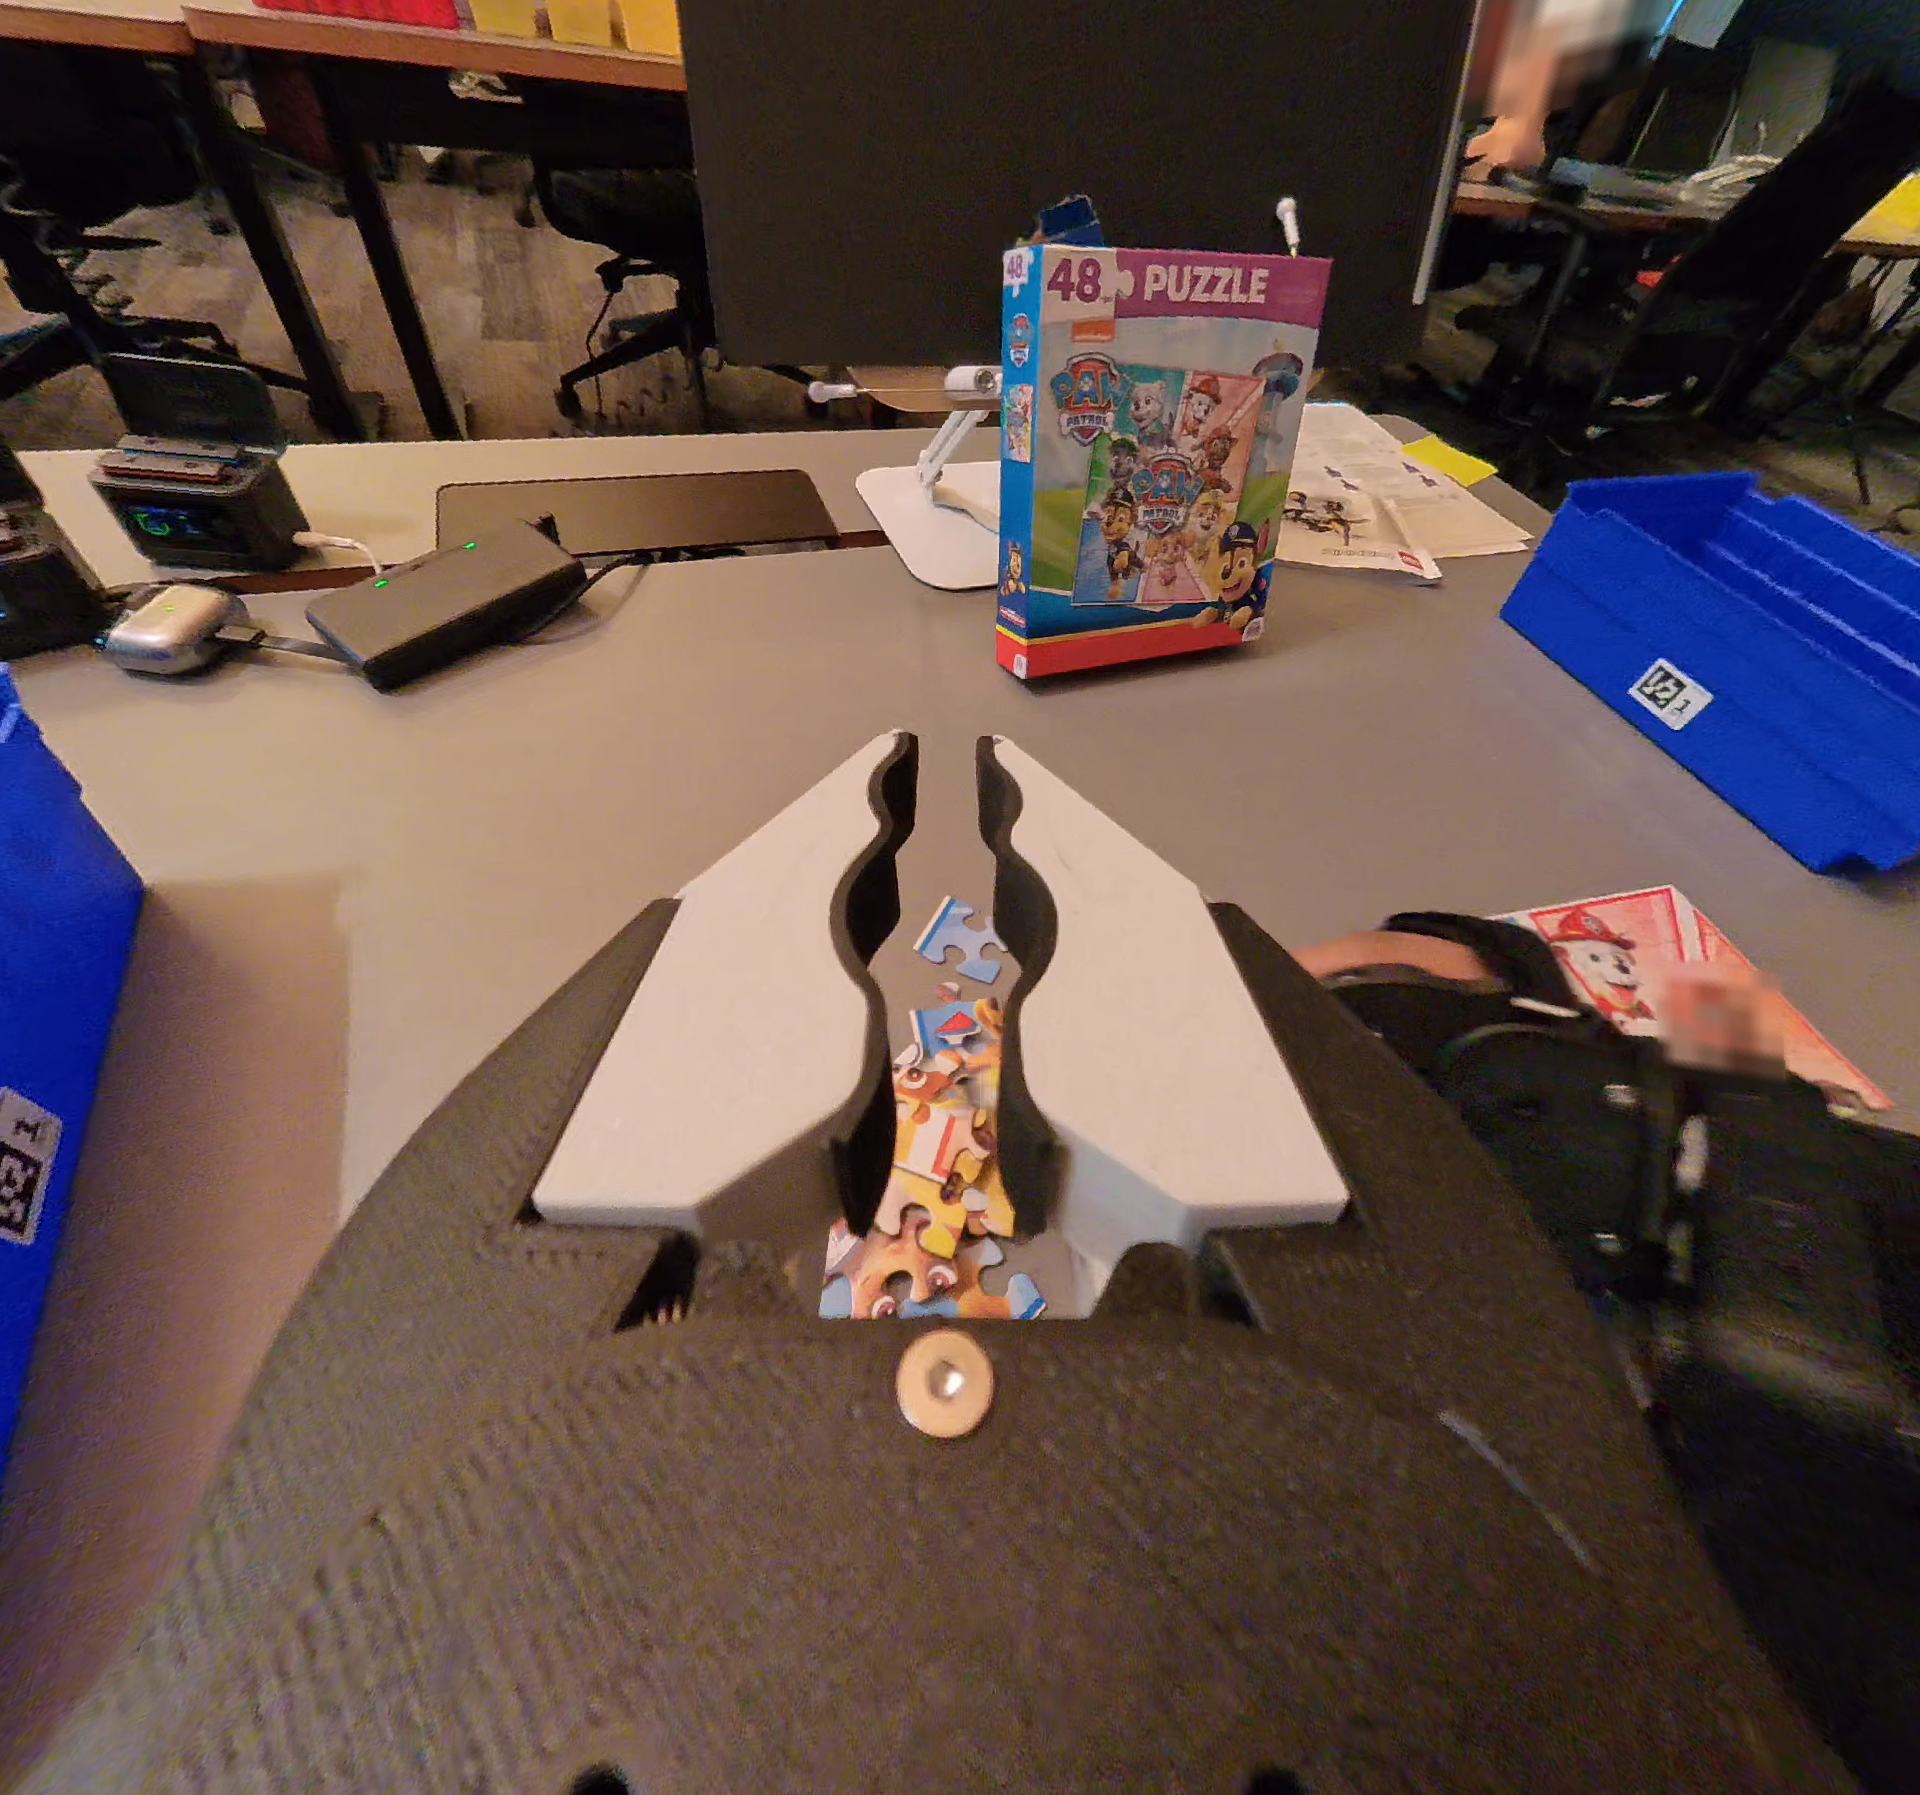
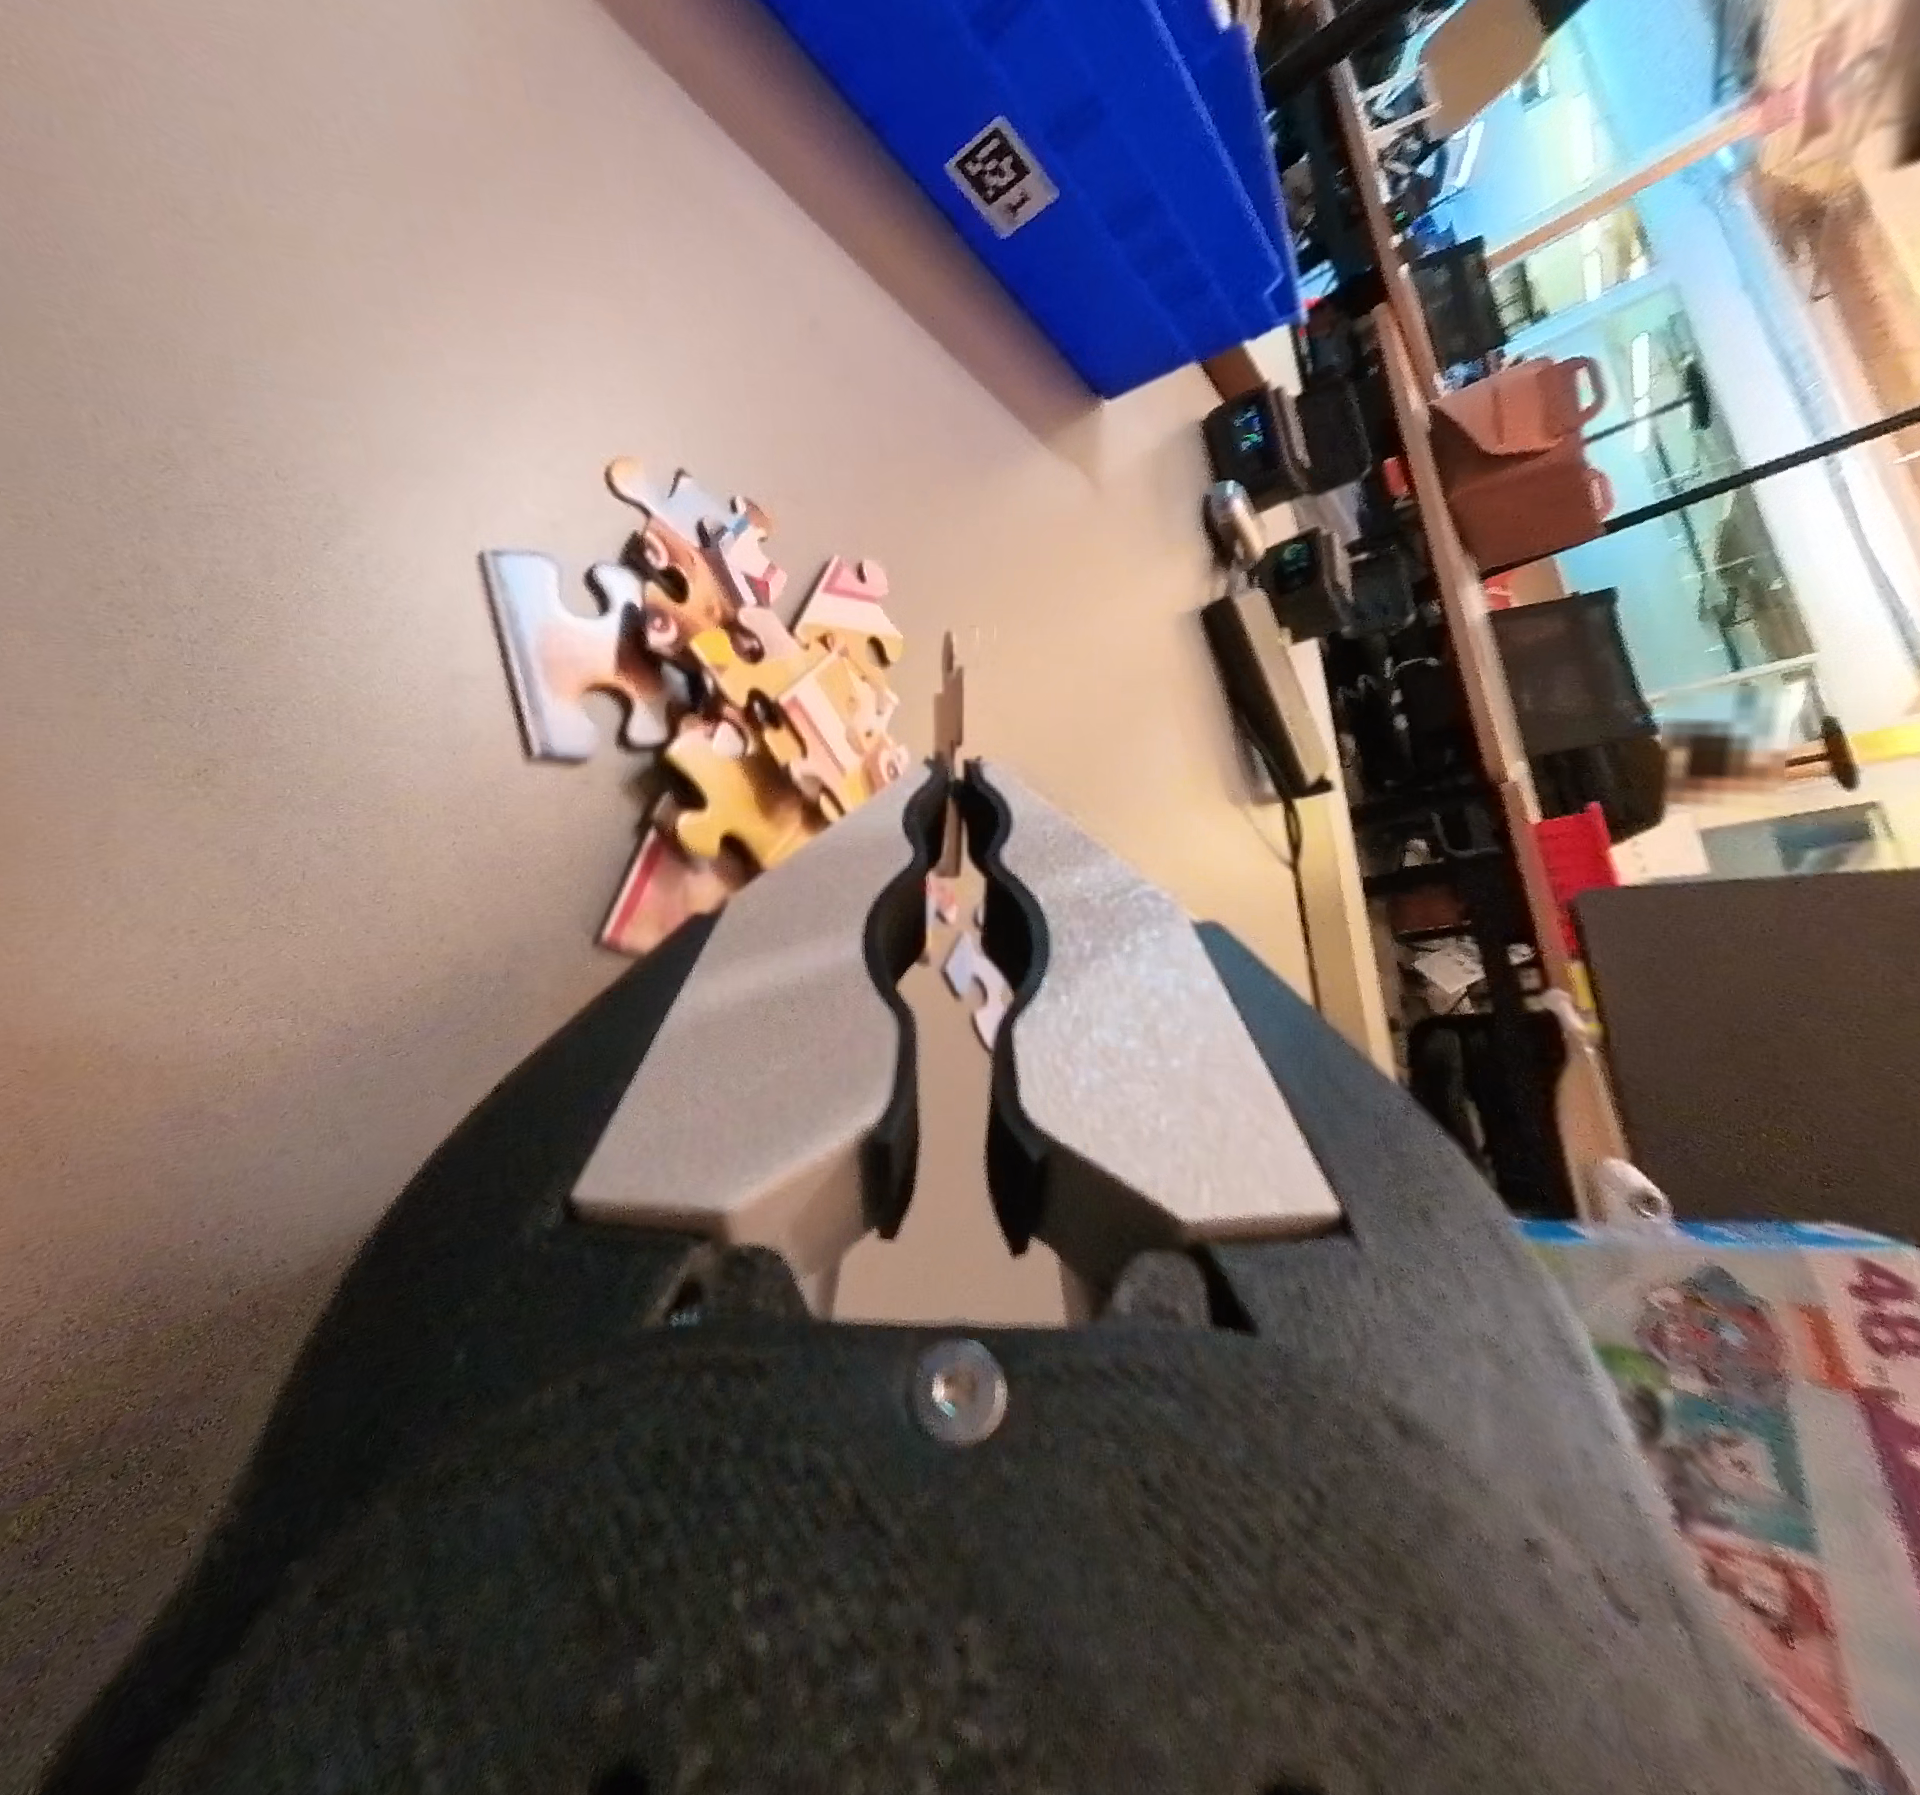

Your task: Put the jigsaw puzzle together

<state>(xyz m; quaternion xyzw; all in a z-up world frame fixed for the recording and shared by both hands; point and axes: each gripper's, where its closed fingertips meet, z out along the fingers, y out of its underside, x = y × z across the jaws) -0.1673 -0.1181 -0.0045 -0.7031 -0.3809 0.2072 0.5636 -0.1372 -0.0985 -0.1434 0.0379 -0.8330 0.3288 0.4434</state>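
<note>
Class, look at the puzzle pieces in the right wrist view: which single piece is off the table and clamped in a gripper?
The thin piece seen edge-on, pinched between the right gripper's fingertips. The other pieces lie flat in a heap on the table.

A: What's hard to see?
B: Most of the puzzle pile point(image 1: 940, 1153) sits under the left gripper point(image 1: 947, 739), seen only through its gap. The pink sheet point(image 1: 1621, 956) is half covered by the other gripper's body.
A: And the right view?
B: The box point(image 2: 1756, 1496) runs off the edge (blurred too).
</note>
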